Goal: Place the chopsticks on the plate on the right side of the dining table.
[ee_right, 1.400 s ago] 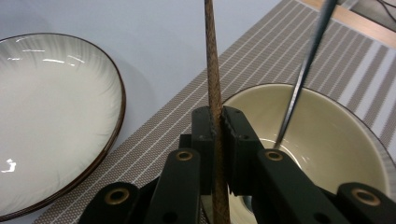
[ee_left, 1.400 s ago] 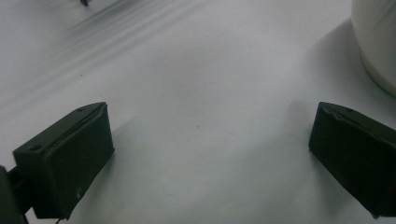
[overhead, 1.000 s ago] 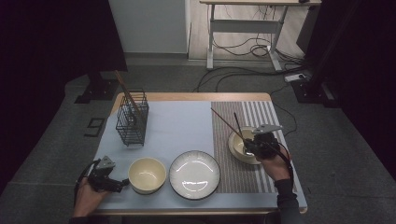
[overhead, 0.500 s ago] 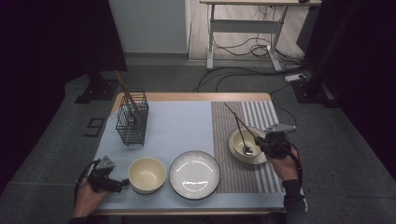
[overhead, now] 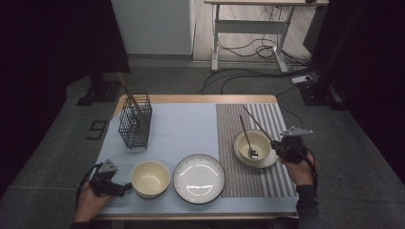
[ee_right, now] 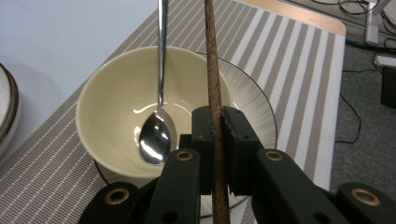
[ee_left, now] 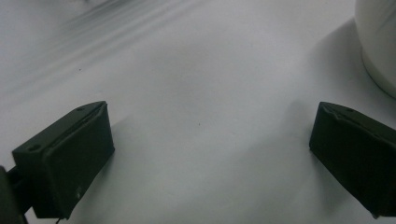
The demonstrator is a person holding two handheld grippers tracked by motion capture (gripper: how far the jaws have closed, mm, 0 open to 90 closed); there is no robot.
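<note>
The spoon (ee_right: 155, 133) is glossy polished metal. The chopstick (ee_right: 214, 79) looks like rough brown wood. The bowl (ee_right: 116, 112) is shiny glazed ceramic.

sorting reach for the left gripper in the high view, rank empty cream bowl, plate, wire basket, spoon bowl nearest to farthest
From the left gripper:
1. Empty cream bowl, just beside it.
2. Plate, past that bowl.
3. Wire basket, toward the far left.
4. Spoon bowl, on the striped mat.

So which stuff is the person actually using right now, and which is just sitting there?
In use:
- right gripper, shut on the brown stick
- likely the bowl with the spoon, right beside that stick

Just sitting there:
- left gripper, open, holding nothing
- empty bowl
- plate
- wire basket
</note>
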